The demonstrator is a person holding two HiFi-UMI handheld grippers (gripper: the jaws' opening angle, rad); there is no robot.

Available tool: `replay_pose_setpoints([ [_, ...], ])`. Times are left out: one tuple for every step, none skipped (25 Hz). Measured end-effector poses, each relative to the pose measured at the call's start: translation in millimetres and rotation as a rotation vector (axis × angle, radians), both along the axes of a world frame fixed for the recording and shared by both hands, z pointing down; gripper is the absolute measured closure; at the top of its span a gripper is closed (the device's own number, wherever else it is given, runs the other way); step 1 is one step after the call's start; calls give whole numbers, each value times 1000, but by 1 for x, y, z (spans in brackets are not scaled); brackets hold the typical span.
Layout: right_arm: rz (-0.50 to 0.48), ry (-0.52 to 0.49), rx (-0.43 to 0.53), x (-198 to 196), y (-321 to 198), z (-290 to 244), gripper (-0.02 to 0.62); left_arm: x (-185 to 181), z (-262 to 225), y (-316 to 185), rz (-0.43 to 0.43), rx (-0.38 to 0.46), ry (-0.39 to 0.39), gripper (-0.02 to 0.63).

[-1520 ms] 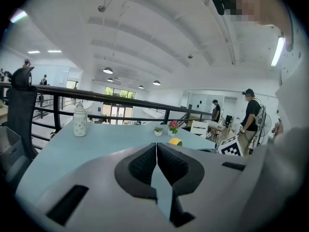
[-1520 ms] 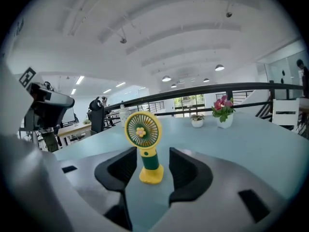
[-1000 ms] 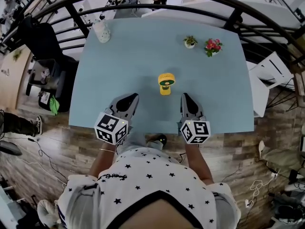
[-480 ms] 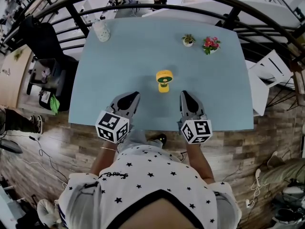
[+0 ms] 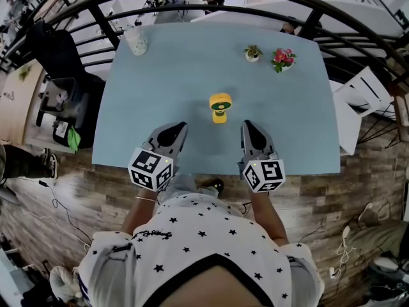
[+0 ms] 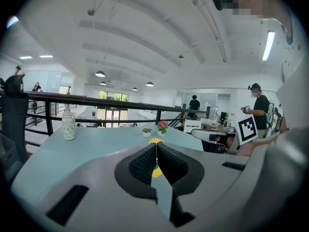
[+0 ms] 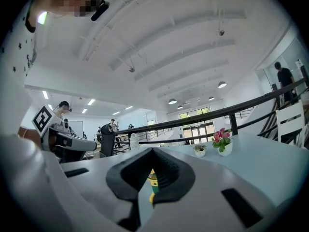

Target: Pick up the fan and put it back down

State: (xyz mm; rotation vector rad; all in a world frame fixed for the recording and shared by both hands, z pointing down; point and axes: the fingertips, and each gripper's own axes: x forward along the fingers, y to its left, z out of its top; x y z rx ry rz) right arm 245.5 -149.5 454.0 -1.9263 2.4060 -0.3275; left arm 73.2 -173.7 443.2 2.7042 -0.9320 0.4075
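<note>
A small yellow fan (image 5: 220, 106) stands upright on the light blue table (image 5: 192, 69), near the middle. Both grippers hover over the table's near edge and point at the fan, apart from it. My left gripper (image 5: 177, 128) is to its lower left, my right gripper (image 5: 246, 126) to its lower right. In the left gripper view the left gripper (image 6: 156, 148) is shut with nothing held, and slivers of the fan (image 6: 155, 171) show past the jaws. The right gripper (image 7: 152, 152) is also shut and empty, with the fan (image 7: 153, 180) showing in the slit below the tips.
A white patterned jar (image 5: 136, 42) stands at the table's far left corner. A small potted plant (image 5: 254, 53) and a pot of pink flowers (image 5: 282, 59) stand at the far right. A dark railing (image 5: 96, 15) runs behind the table; a black chair (image 5: 54, 56) is at its left.
Only the head view has shifted slightly. The fan and both grippers stay where they were.
</note>
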Motion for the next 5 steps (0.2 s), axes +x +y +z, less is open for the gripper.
replay_pose_setpoints([
  [0, 0, 0, 0, 0, 0, 597, 0, 0, 0, 0, 0, 1, 577],
  [0, 0, 0, 0, 0, -1, 597, 0, -1, 0, 1, 0, 1, 577],
  [0, 1, 1, -1, 0, -2, 597, 0, -2, 1, 1, 0, 2, 577],
  [-1, 2, 2, -1, 1, -3, 597, 0, -2, 1, 0, 1, 3, 577],
  [-2, 2, 3, -1, 1, -4, 597, -1, -3, 1, 0, 2, 3, 577],
])
